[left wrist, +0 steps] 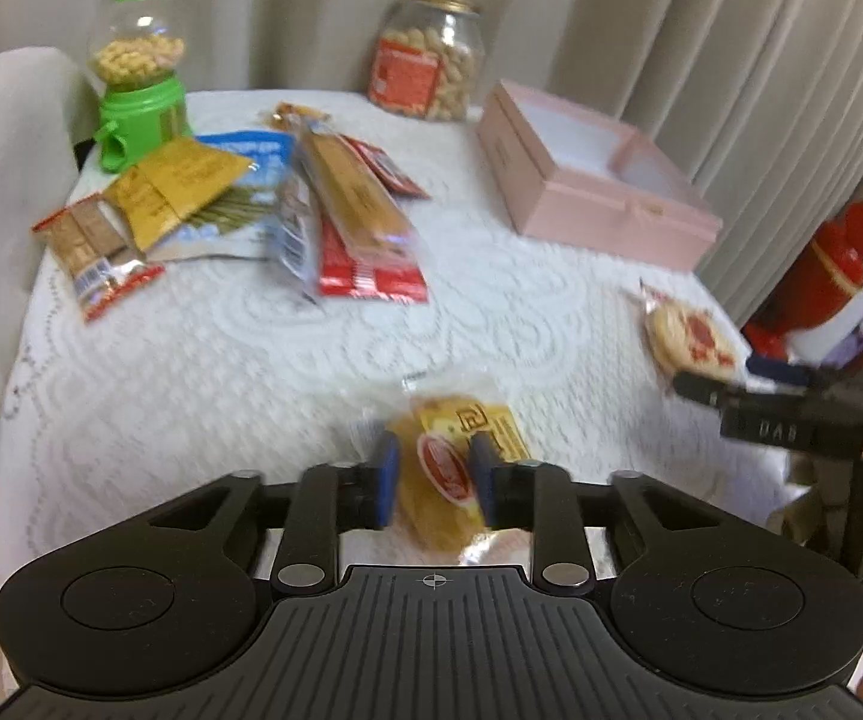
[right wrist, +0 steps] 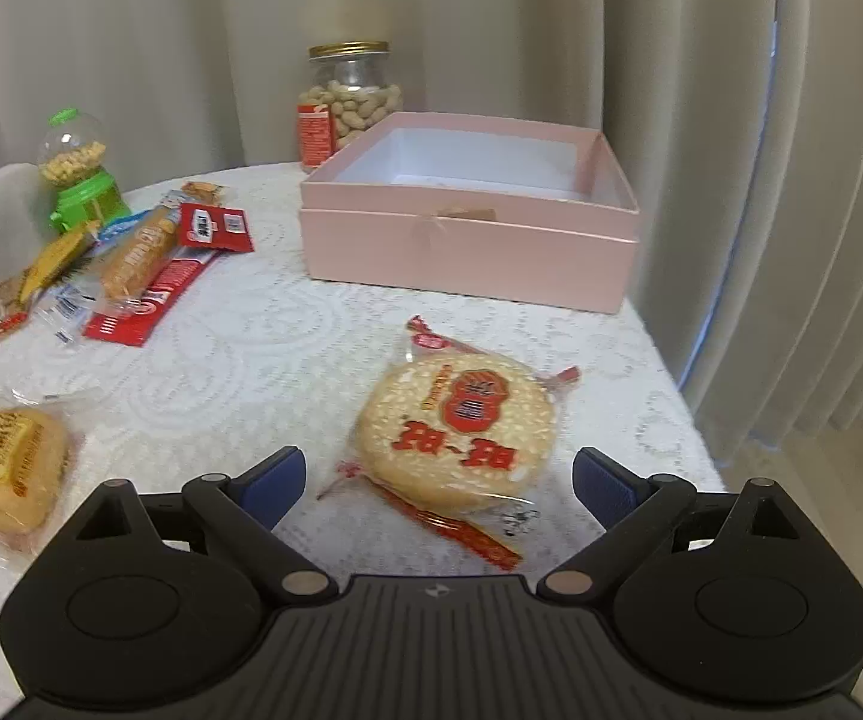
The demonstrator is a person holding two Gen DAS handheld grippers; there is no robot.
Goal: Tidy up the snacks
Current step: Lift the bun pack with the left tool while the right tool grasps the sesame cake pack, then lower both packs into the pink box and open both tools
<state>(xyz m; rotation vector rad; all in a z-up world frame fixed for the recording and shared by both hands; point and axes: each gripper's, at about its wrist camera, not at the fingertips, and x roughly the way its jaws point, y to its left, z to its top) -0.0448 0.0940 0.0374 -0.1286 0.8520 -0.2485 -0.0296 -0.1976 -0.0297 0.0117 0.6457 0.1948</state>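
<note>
My left gripper (left wrist: 434,477) is shut on a yellow wrapped cake (left wrist: 449,474), just above the white lace tablecloth (left wrist: 221,372); the cake also shows in the right wrist view (right wrist: 14,468). My right gripper (right wrist: 437,480) is open, its blue pads on either side of a round rice cracker pack (right wrist: 461,426) lying on the cloth; the pack also shows in the left wrist view (left wrist: 686,333). An open, empty pink box (right wrist: 467,222) stands behind it, also in the left wrist view (left wrist: 593,174).
A pile of snack packets (left wrist: 239,204) lies at the far left, also in the right wrist view (right wrist: 131,264). A green candy dispenser (left wrist: 137,78) and a peanut jar (left wrist: 428,57) stand at the back. Curtains hang behind and right. A red object (left wrist: 827,264) sits off the table's right edge.
</note>
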